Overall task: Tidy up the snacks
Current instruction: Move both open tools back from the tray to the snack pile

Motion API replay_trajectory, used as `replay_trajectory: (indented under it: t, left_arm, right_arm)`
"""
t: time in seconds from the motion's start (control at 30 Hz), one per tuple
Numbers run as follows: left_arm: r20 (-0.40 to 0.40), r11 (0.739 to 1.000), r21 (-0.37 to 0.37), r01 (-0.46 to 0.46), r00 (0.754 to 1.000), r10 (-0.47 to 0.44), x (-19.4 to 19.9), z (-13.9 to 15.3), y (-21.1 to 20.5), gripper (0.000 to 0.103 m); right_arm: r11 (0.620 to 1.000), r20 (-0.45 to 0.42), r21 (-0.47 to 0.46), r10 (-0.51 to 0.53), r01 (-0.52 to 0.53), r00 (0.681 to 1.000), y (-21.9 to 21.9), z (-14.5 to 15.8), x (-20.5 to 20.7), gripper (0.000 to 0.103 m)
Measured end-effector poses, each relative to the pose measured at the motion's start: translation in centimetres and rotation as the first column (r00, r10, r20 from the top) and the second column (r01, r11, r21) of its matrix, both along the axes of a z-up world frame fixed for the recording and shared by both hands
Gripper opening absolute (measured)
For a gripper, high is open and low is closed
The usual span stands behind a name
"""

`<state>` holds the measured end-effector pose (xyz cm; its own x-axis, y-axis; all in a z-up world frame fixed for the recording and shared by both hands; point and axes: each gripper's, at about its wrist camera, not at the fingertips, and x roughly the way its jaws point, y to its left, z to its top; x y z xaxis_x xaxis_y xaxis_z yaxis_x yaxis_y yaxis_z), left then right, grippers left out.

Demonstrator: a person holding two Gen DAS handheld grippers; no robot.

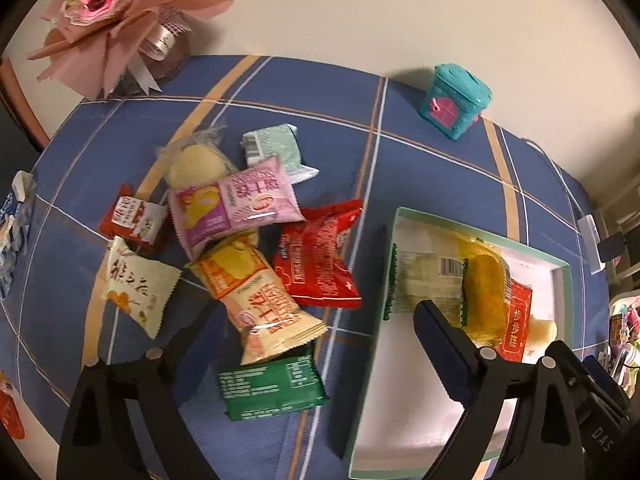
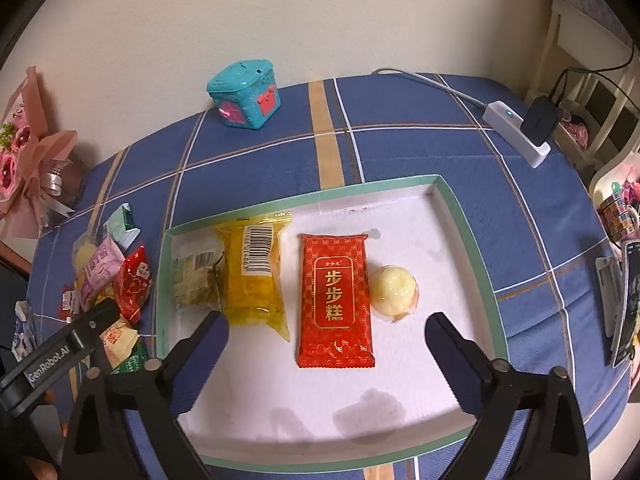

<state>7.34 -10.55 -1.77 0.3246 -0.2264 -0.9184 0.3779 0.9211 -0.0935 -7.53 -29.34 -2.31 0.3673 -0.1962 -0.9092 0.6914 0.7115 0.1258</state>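
Observation:
A loose pile of snack packets lies on the blue plaid tablecloth: a pink packet point(image 1: 236, 204), a red packet point(image 1: 320, 260), a cream-and-orange packet point(image 1: 264, 300) and a green packet point(image 1: 272, 392). My left gripper point(image 1: 318, 316) hangs open above the pile, its pads touching nothing. The white tray point(image 2: 472, 240) with a green rim holds a pale green packet point(image 2: 196, 276), a yellow packet point(image 2: 256, 276), a red packet point(image 2: 336, 300) and a round yellow cake point(image 2: 394, 290). Over the tray my right gripper point(image 2: 327, 324) stands wide open, with the red packet lying flat between its fingers, untouched.
A teal toy house box point(image 2: 244, 96) stands at the table's far edge. A pink paper bouquet point(image 1: 116, 20) sits at the far left corner. A white power strip with a charger point(image 2: 516, 128) lies at the far right. A carton point(image 1: 12, 232) stands at the left edge.

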Motion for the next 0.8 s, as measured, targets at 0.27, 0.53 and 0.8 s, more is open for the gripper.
replay_trajectory:
  t: [0.27, 0.53, 0.8]
  left_arm:
    - [0.029, 1.0, -0.016, -0.01, 1.0, 0.01, 0.3, 1.2, 1.6, 0.099]
    - [0.078, 0.997, 0.028, -0.068, 0.995, 0.065, 1.6, 2.1, 5.5, 0.099]
    - [0.058, 0.985, 0.082, -0.152, 0.987, 0.148, 3.3, 1.3, 9.3, 0.099]
  right_arm:
    - [1.0, 0.006, -0.017, 0.017, -0.017, 1.0, 0.8, 0.6, 0.2, 0.103]
    - [0.997, 0.0, -0.032, 0.065, -0.065, 0.998, 2.7, 1.2, 1.3, 0.103]
    - [0.985, 0.019, 0.01, 0.169, -0.17, 0.985, 6.7, 1.0, 3.8, 0.103]
